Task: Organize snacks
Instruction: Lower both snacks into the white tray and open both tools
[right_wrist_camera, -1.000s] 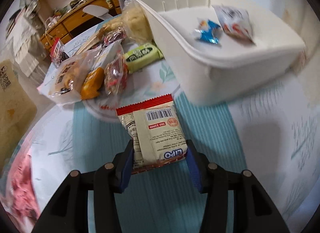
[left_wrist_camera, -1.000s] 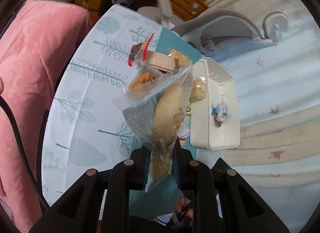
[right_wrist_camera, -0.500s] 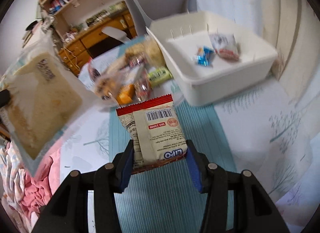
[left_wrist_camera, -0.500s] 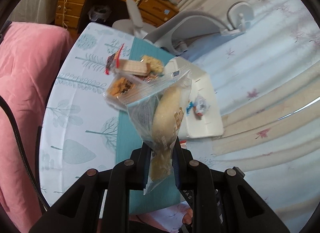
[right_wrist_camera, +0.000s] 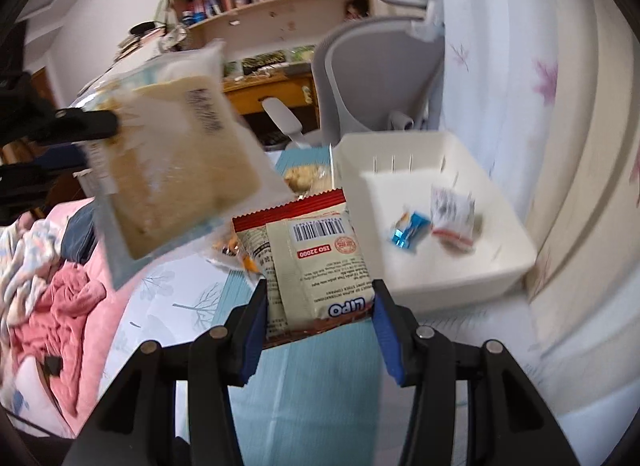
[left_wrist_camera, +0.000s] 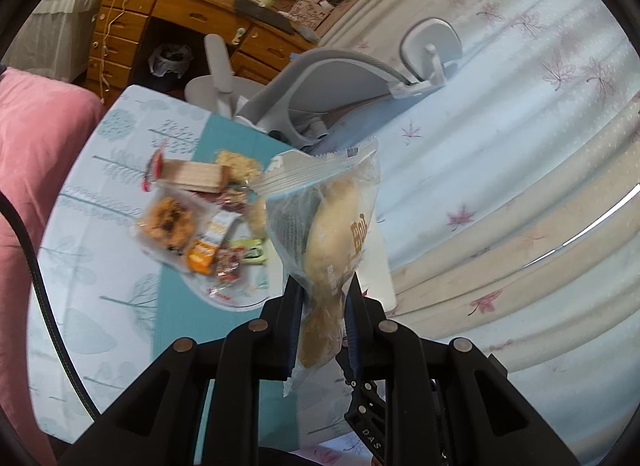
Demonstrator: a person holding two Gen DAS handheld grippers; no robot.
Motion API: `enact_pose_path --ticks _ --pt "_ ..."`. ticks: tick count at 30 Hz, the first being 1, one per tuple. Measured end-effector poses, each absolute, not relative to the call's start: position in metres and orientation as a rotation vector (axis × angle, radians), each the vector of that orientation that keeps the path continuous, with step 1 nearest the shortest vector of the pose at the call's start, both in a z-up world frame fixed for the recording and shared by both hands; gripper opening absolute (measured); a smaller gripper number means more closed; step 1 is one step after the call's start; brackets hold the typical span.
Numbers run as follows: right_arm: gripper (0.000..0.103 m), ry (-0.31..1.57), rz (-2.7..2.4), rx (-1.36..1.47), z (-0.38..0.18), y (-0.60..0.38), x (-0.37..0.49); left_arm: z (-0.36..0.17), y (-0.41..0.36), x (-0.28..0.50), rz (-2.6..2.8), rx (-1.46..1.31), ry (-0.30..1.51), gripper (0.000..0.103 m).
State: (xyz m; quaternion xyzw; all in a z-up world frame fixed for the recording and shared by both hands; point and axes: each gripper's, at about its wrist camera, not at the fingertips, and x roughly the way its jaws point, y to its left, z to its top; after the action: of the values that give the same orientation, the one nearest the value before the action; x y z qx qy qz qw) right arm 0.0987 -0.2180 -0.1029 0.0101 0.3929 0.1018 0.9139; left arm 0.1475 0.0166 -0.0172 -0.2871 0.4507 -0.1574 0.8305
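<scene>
Both claws have risen off the table; the left claw (left_wrist_camera: 322, 302) pinches the bread bag (left_wrist_camera: 332, 234), the right claw (right_wrist_camera: 320, 306) pinches the wafer pack (right_wrist_camera: 316, 258), lower centre; the bin (right_wrist_camera: 500, 286) looks next.

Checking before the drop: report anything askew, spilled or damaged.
Nothing spilled or torn. The bread bag, pinched at one end by the left gripper, hangs tilted. The remaining snacks lie in a loose heap on the table, beside the white bin.
</scene>
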Motion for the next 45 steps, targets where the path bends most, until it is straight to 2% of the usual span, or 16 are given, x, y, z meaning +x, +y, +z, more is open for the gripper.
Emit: enact_pose_path --ticks 13,21,23,24,25,26,28,35,45 --pt "0.049 0.777 0.226 -0.091 -0.092 -0.306 0.151 -0.02 -0.085 0.188 -0.345 -0.576 0.888 0.018" --pt "0.049 0.814 0.218 -0.18 -0.104 -0.33 0.167 -0.035 -0.128 0.208 -0.357 -0.529 0.932 0.019" --pt "0.052 0.834 0.213 -0.197 -0.11 -0.334 0.168 -0.042 -0.135 0.212 -0.349 -0.537 0.958 0.033" --pt "0.054 0.854 0.212 -0.204 -0.113 -0.336 0.17 -0.044 -0.136 0.212 -0.339 -0.548 0.965 0.054" --pt "0.058 0.867 0.214 -0.202 -0.116 -0.338 0.171 -0.046 -0.137 0.211 -0.33 -0.555 0.966 0.063" --pt "0.065 0.873 0.215 -0.198 -0.117 -0.339 0.172 -0.046 -0.138 0.21 -0.325 -0.555 0.959 0.063" --pt "0.069 0.873 0.215 -0.187 -0.118 -0.343 0.171 -0.044 -0.138 0.207 -0.311 -0.541 0.955 0.064" --pt "0.069 0.906 0.234 -0.165 -0.121 -0.335 0.168 -0.05 -0.123 0.196 -0.2 -0.489 1.017 0.072" --pt "0.069 0.967 0.28 -0.072 -0.128 -0.293 0.16 -0.054 -0.072 0.156 -0.125 -0.418 1.046 0.072"
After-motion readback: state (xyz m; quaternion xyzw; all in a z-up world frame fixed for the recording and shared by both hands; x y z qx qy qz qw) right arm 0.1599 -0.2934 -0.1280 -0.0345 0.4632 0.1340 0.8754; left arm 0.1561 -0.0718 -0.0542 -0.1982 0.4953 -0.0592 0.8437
